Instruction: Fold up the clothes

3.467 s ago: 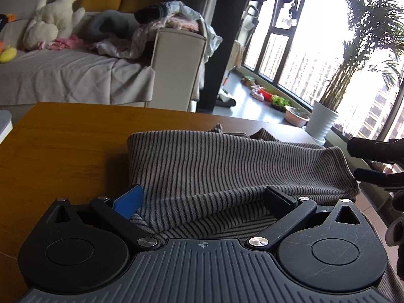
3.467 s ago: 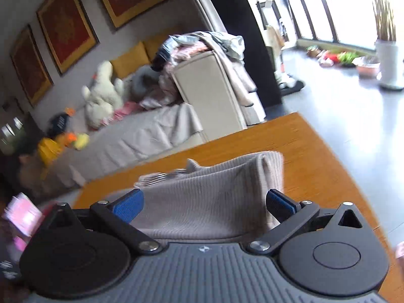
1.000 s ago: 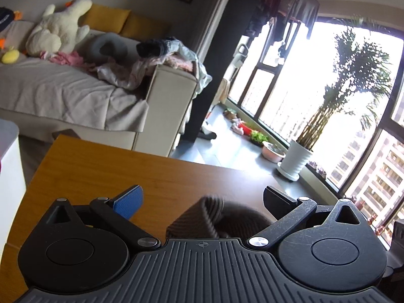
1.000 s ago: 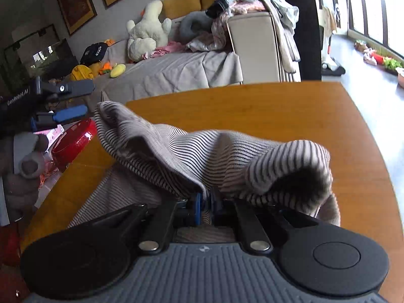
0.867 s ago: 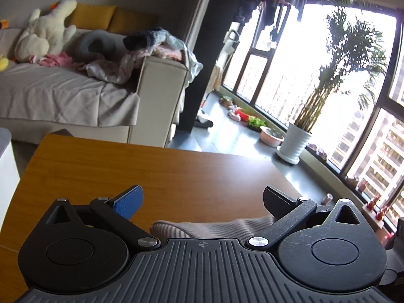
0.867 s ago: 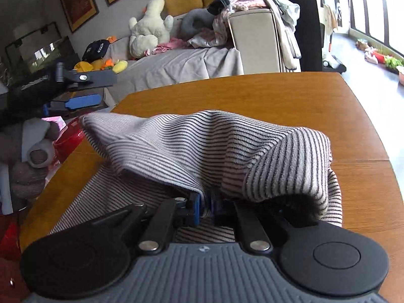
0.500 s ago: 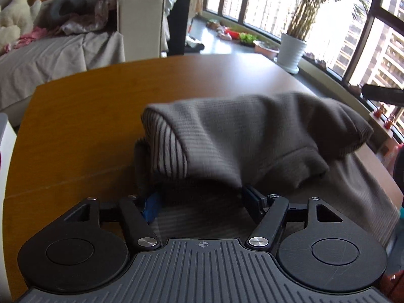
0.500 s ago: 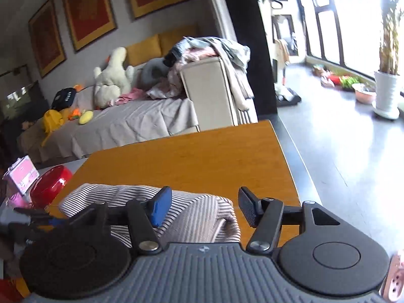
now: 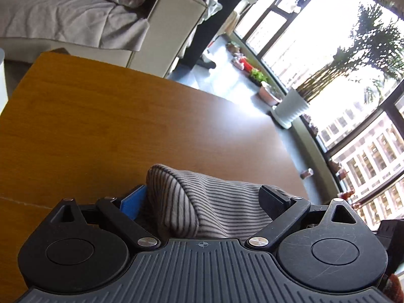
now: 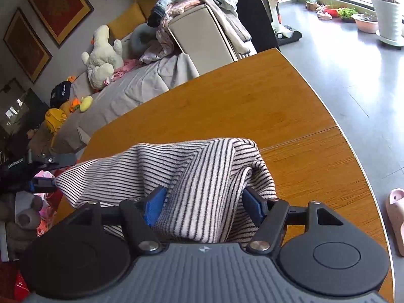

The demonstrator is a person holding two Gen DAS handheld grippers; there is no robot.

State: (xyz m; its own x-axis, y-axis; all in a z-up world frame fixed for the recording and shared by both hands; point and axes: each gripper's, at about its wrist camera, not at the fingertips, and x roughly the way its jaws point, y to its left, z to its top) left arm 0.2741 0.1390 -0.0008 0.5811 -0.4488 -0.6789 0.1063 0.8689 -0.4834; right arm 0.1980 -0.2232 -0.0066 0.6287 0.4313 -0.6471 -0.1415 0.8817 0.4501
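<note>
The striped garment (image 10: 202, 171) lies bunched on the wooden table (image 10: 252, 101) near its front edge, long axis running left to right across both views. Its lower part is hidden behind the gripper bodies. The right gripper (image 10: 204, 202) is opening, cloth between the jaws but unclamped; a second ago it pinched the fabric shut. The left gripper (image 9: 202, 199) is opening too, a folded end of the garment (image 9: 181, 202) between its fingers. The sofa (image 10: 151, 75) stands beyond.
</note>
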